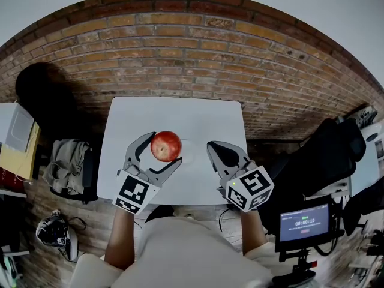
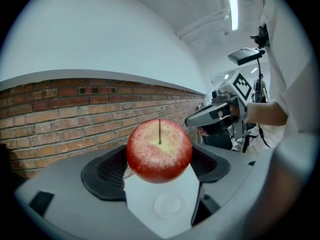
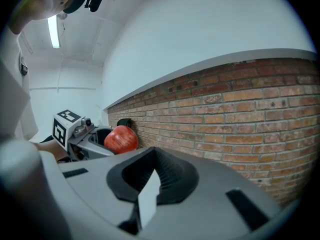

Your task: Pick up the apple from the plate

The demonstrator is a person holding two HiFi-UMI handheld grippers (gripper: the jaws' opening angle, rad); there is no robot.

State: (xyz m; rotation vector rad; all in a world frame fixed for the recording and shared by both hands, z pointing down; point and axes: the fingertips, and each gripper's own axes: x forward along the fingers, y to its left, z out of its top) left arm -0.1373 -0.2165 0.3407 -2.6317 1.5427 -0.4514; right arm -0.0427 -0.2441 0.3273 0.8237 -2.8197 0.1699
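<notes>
A red apple (image 1: 166, 146) with a dark stem is held between the two jaws of my left gripper (image 1: 162, 149), which is shut on it above the white table (image 1: 180, 116). In the left gripper view the apple (image 2: 159, 150) hangs clear of a small white plate (image 2: 170, 205) that lies on the table straight below it. My right gripper (image 1: 216, 150) hovers to the right of the apple, its jaws together and holding nothing. From the right gripper view (image 3: 150, 184), the apple (image 3: 121, 139) shows off to the left in the other gripper's jaws.
A brick wall (image 1: 180, 47) runs behind the table. On the floor to the left are a black bag (image 1: 39, 89), a heap of clothes (image 1: 67, 161) and shoes (image 1: 54, 233). At the right stand a dark chair (image 1: 324, 155) and a monitor on a stand (image 1: 305, 224).
</notes>
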